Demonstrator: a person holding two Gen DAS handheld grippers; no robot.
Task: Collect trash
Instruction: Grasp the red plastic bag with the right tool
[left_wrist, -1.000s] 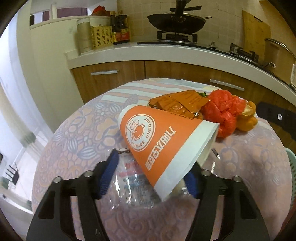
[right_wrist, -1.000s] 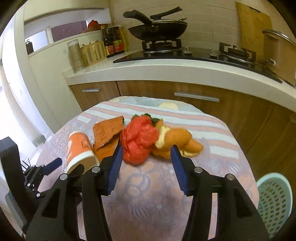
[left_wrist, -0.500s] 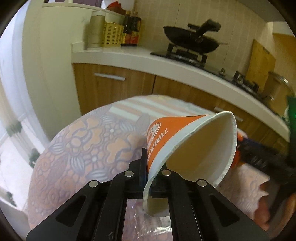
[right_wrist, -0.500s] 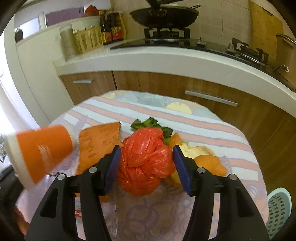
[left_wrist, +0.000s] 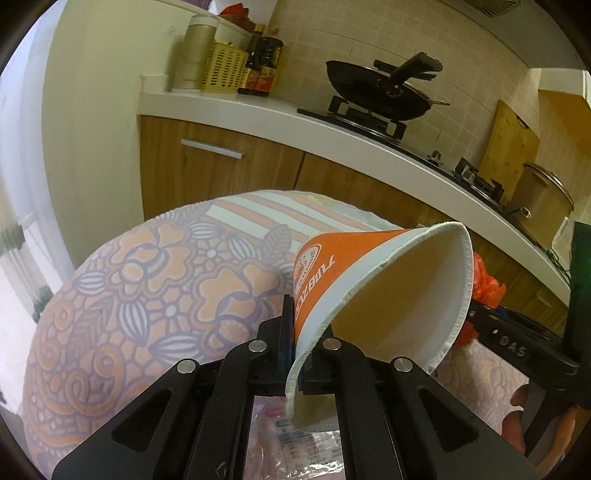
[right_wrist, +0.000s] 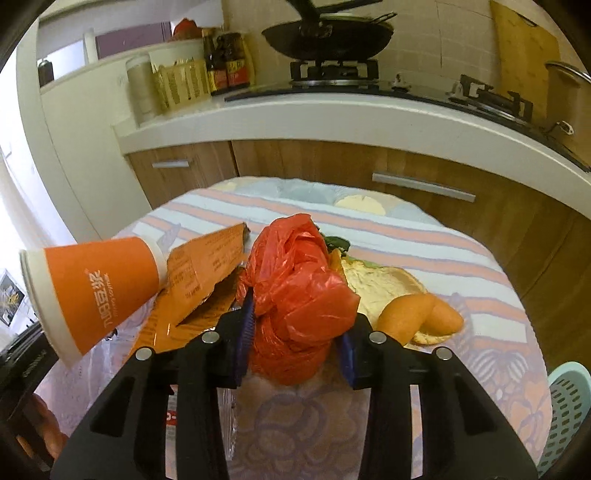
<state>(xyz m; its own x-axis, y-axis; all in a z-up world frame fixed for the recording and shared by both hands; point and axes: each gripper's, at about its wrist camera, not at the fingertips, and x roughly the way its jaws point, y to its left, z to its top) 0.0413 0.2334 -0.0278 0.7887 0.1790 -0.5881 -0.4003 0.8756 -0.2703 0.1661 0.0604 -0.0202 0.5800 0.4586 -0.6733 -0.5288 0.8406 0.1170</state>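
An orange and white paper cup (left_wrist: 373, 284) hangs on its side above the floral tablecloth (left_wrist: 159, 280). My left gripper (left_wrist: 295, 332) is shut on its rim. The cup (right_wrist: 92, 291) also shows at the left of the right wrist view, off the table. A crumpled red plastic bag (right_wrist: 295, 295) sits mid-table between the blue pads of my right gripper (right_wrist: 295, 343). Its jaws are closing and both pads press into the bag. From the left wrist view only a bit of the red bag (left_wrist: 487, 284) shows behind the cup.
Torn orange packaging (right_wrist: 203, 273) lies left of the bag; a bread bun (right_wrist: 421, 314), a flat bread slice (right_wrist: 380, 280) and a green leaf (right_wrist: 336, 242) lie to its right. A clear wrapper (left_wrist: 295, 439) lies under the left gripper. A teal basket (right_wrist: 569, 406) stands low right. Kitchen cabinets stand behind.
The left gripper closed on the cup's rim and lifted it off the table, rolling it. The right gripper moved forward and down around the red bag, and its jaws narrowed onto it.
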